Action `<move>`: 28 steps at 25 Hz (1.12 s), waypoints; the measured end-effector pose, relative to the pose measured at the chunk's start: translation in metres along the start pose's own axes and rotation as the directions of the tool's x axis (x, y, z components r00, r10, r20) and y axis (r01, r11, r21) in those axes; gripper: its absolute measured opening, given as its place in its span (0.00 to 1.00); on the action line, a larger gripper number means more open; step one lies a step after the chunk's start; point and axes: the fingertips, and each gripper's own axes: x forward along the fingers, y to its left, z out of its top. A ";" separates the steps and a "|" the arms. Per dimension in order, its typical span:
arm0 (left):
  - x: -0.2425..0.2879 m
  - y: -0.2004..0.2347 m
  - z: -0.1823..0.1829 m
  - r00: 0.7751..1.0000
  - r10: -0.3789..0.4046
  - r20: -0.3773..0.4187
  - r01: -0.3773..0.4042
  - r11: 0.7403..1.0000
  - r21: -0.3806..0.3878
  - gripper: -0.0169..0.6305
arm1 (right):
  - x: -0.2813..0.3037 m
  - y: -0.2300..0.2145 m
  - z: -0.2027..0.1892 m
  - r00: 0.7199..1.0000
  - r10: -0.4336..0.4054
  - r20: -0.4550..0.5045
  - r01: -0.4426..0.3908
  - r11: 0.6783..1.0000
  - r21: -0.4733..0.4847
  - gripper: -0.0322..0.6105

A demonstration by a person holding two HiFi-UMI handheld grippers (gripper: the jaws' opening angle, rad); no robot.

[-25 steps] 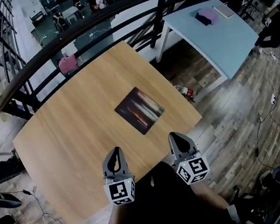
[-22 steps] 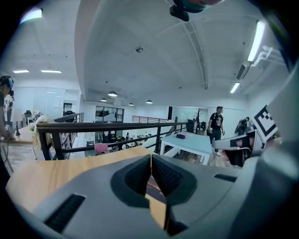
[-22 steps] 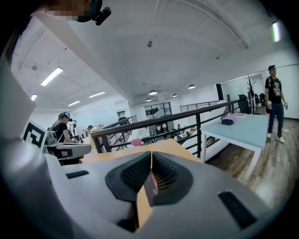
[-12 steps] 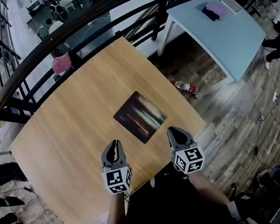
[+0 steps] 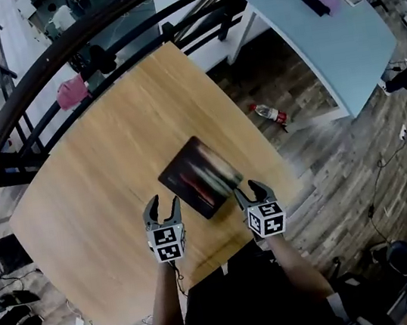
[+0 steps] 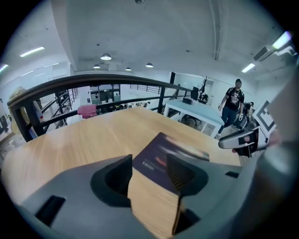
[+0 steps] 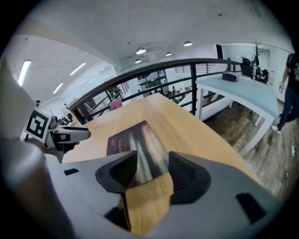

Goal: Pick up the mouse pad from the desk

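Nothing legible — the small pale print on the mouse pad (image 5: pixel 200 177) is too blurred to read.

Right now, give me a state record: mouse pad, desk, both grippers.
mouse pad: dark, lying flat on the desk, not lifted
left gripper: open, jaws just opened, nothing gripped; at the mouse pad's near-left edge
right gripper: open, jaws just opened, nothing gripped; at the mouse pad's near-right edge
task: pick-up not yet done
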 end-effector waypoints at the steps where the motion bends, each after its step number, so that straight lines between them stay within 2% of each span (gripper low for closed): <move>1: 0.009 0.001 -0.003 1.000 -0.001 -0.022 0.001 1.000 0.004 0.38 | 0.007 -0.002 -0.006 1.000 0.001 -0.029 -0.001 1.000 0.001 0.38; 9: 0.058 0.027 -0.021 0.987 0.057 -0.148 -0.053 0.998 0.027 0.41 | 0.046 -0.005 -0.041 0.982 0.004 -0.186 -0.007 1.000 -0.016 0.41; 16: 0.089 0.031 -0.030 0.974 0.018 -0.227 -0.012 0.999 0.030 0.42 | 0.058 -0.011 -0.041 0.976 0.001 -0.220 -0.003 1.000 -0.007 0.42; 21: 0.098 0.030 -0.037 0.965 -0.009 -0.263 0.007 1.000 -0.008 0.43 | 0.062 -0.015 -0.042 0.971 -0.017 -0.238 0.021 1.000 0.015 0.42; 25: 0.096 0.028 -0.040 0.957 -0.029 -0.290 0.035 0.999 0.014 0.43 | 0.061 -0.021 -0.042 0.970 -0.054 -0.239 0.065 0.997 0.036 0.42; 28: 0.097 0.026 -0.044 0.953 -0.040 -0.299 0.050 0.998 0.026 0.43 | 0.063 -0.020 -0.043 0.967 -0.048 -0.248 0.061 0.997 0.043 0.42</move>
